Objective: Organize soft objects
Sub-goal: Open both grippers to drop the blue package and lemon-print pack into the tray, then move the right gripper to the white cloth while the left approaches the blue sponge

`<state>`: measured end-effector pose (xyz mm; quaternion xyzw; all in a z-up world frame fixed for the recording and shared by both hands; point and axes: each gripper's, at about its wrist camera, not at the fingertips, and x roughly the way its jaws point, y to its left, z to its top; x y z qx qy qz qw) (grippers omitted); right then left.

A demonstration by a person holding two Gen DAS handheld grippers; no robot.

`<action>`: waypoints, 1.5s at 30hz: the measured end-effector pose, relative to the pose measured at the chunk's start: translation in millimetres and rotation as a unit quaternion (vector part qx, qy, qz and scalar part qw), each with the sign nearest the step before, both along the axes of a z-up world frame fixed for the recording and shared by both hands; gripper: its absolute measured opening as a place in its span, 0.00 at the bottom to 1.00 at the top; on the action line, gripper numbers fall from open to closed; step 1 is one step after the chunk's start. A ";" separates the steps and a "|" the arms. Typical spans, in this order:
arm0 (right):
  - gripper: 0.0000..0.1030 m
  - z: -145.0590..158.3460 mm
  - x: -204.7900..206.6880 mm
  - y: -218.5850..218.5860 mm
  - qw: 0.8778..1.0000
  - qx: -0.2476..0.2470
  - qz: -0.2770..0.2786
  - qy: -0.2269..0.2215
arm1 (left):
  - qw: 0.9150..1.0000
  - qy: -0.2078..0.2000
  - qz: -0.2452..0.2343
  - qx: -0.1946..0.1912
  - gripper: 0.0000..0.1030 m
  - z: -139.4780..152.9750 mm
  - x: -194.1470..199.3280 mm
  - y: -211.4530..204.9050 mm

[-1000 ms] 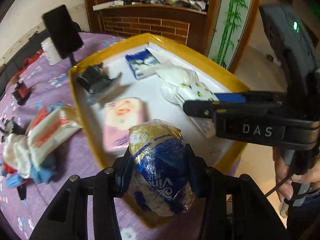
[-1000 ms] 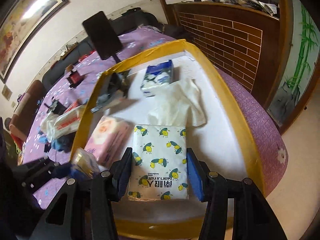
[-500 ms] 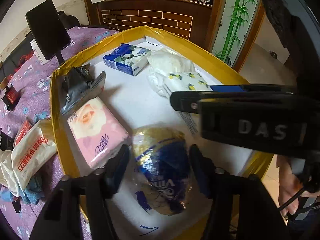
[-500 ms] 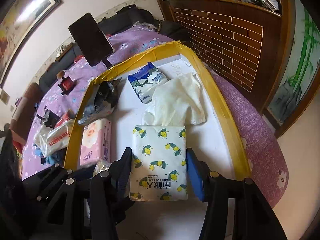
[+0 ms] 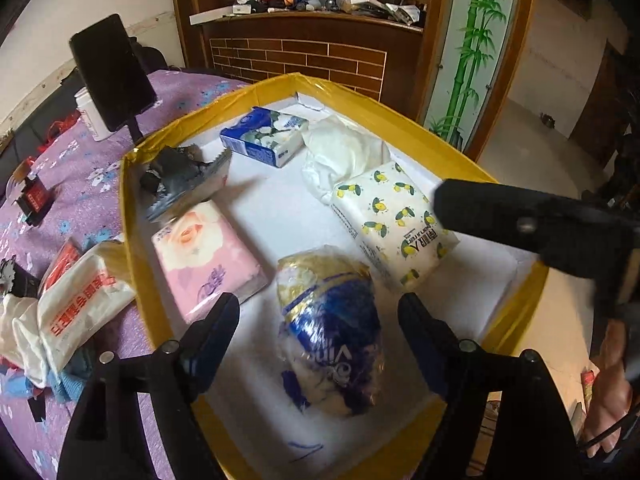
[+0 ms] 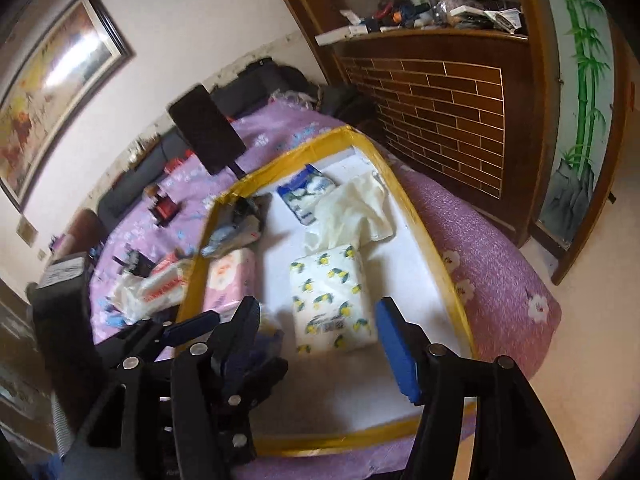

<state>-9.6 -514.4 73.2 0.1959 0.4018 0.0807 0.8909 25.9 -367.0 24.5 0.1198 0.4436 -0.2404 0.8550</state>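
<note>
A yellow-rimmed white tray [image 5: 129,216] [image 6: 432,248] holds soft packs. My left gripper [image 5: 320,322] is open, its fingers either side of a blue-and-gold tissue pack [image 5: 332,332] that lies on the tray floor. My right gripper [image 6: 318,322] is open and lifted back from a lemon-print tissue pack [image 6: 332,300] [image 5: 394,224] lying in the tray. A pink rose pack [image 5: 204,256] [image 6: 228,280], a blue-and-white pack [image 5: 266,136] [image 6: 306,194], a white cloth [image 5: 344,152] [image 6: 356,210] and a dark bag [image 5: 180,178] also lie in the tray.
On the purple floral cloth [image 5: 80,168], left of the tray, lie a white pack with red print [image 5: 76,304] [image 6: 160,286] and small cloths [image 5: 16,340]. A black phone on a stand [image 5: 112,72] [image 6: 206,134] is behind. A brick-fronted counter [image 5: 304,56] stands beyond.
My left gripper lowered the blue-and-gold pack into the tray and opened off it. My right gripper opened, let go of the lemon-print pack and pulled back and up.
</note>
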 end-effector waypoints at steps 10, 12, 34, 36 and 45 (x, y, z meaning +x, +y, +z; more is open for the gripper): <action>0.66 20.1 -18.9 25.9 0.999 0.026 0.016 -0.032 | 0.999 -0.015 0.012 -0.030 0.78 21.1 -23.5 47.8; 0.66 22.0 -16.4 38.4 0.999 0.026 0.028 -0.030 | 0.999 -0.018 0.021 -0.040 0.78 25.5 -28.2 65.9; 0.67 0.9 99.2 280.8 0.979 0.045 0.191 0.050 | 0.946 -0.083 0.313 0.005 0.78 1.5 -49.8 323.4; 0.67 -6.2 115.9 293.7 0.983 0.025 0.176 0.053 | 0.946 -0.079 0.316 -0.010 0.78 1.6 -49.6 326.6; 0.69 -34.4 92.6 347.1 0.931 0.101 0.332 0.112 | 0.939 -0.065 0.334 -0.038 0.78 -1.5 -53.7 341.2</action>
